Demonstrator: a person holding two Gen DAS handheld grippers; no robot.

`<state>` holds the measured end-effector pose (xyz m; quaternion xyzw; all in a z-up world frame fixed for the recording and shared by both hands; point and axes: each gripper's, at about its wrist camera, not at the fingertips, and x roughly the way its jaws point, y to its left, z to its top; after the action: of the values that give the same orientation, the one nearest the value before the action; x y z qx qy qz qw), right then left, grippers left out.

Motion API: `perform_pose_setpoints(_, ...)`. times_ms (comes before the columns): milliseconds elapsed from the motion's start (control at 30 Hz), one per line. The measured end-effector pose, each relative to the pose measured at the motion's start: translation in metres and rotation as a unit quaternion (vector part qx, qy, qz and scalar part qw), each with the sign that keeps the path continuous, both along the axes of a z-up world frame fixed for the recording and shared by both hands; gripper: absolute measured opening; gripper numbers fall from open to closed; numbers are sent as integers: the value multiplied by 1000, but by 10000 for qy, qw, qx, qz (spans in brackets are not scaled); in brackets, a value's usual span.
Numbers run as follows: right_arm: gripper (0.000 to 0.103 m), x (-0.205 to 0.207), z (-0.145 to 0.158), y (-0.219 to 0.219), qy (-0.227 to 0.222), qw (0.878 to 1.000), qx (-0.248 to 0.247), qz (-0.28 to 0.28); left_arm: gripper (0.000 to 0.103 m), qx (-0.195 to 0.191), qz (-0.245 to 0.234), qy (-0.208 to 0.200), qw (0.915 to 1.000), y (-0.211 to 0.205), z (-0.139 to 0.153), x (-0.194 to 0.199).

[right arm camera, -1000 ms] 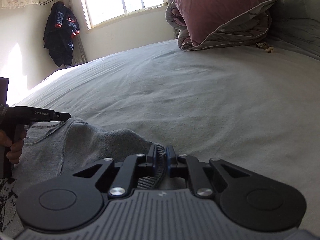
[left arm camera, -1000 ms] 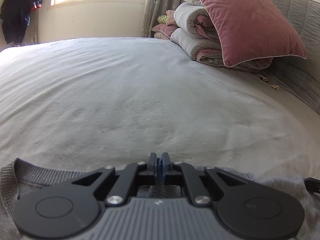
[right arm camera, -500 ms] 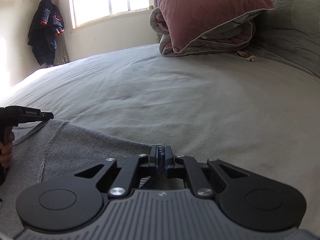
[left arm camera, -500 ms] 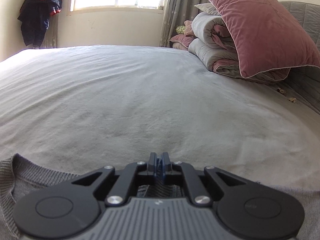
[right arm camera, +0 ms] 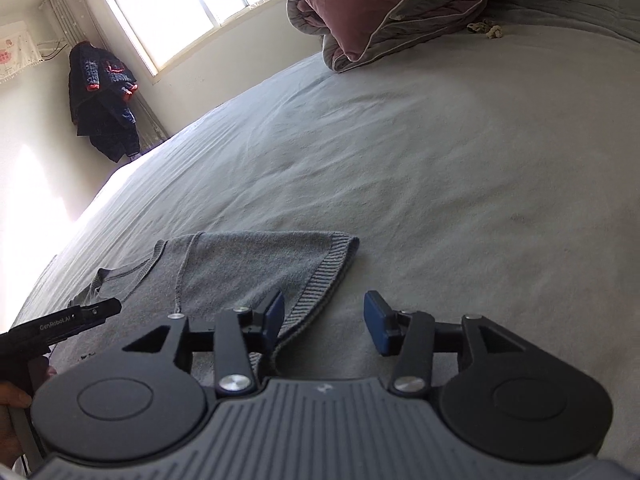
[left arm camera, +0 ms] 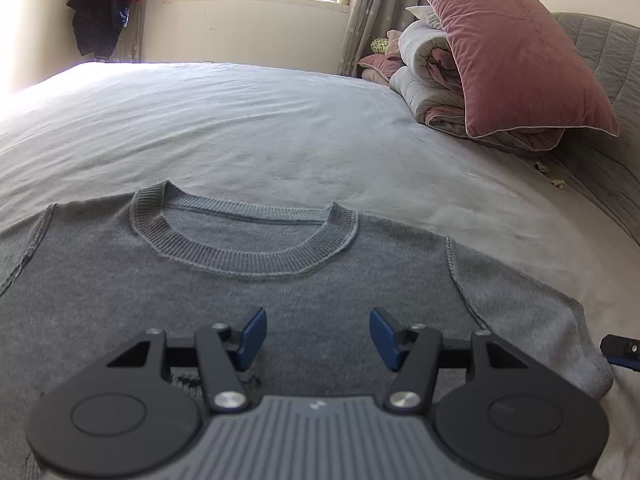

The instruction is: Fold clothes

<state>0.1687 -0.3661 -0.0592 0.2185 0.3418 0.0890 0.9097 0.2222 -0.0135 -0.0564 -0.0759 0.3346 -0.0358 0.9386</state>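
Both grippers — left (left arm camera: 318, 338), right (right arm camera: 324, 322) — have released the grey sweater (left arm camera: 248, 280), jaws opening, empty.

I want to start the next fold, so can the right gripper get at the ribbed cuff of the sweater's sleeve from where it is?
Probably yes. The right gripper is just short of the ribbed cuff, its jaws opening with nothing gripped; the cuff lies flat on the bed sheet with nothing covering it.

1. "GenRobot.AI", white lettering on the black side of the left gripper (right arm camera: 96, 312), seen at the left edge of the right wrist view.
2. Wall hanging (right arm camera: 14, 54), upper left of the same view: red marks, too small to read.
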Motion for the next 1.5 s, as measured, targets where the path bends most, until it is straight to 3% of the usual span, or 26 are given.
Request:
perform_pose_setpoints(133, 49, -22, -2, 2, 217, 9993, 297, -8, 64, -67, 54, 68, 9999, 26, 3, -51)
perform_pose_setpoints(433, 49, -45, -3, 19, 241, 9991, 344, -58, 68, -124, 123, -8, 9998, 74, 7, -140)
perform_pose_setpoints(633, 49, -41, -9, 32, 81, 9991, 374, -184, 68, -302, 264, -18, 9992, 87, -7, -162)
perform_pose_setpoints(667, 42, -40, -9, 34, 50, 9990, 389, -192, 68, -264, 222, -26, 9994, 85, -6, -163)
perform_pose_setpoints(700, 28, -39, -10, 36, 51, 9989, 411, -199, 68, -228, 175, -37, 9996, 84, -5, -164)
perform_pose_setpoints(800, 10, -38, -12, 39, 102, 9980, 561, -271, 68, -121, 22, -81, 9999, 83, -4, -168)
perform_pose_setpoints(967, 6, -40, -4, 45, 368, 9977, 73, -564, 68, 1, 28, -64, 10000, 92, -5, -173)
perform_pose_setpoints(1033, 7, -40, 1, 48, 487, 9965, -204, -655, 68, 32, 82, -85, 9999, 99, -4, -175)
perform_pose_setpoints(1133, 18, -42, 15, 65, 573, 9940, -665, -648, 68, 138, 192, -230, 9995, 112, 2, -179)
perform_pose_setpoints(1200, 22, -47, 23, 73, 514, 9946, -690, -581, 68, 274, 315, -383, 9984, 125, 7, -181)
perform_pose_setpoints(1300, 43, -54, 32, 86, 373, 9954, -692, -543, 68, 223, 603, -294, 9975, 150, 5, -180)
perform_pose_setpoints(1500, 43, -58, 33, 128, 257, 9966, -724, -296, 68, 202, 755, -114, 9969, 174, -10, -188)
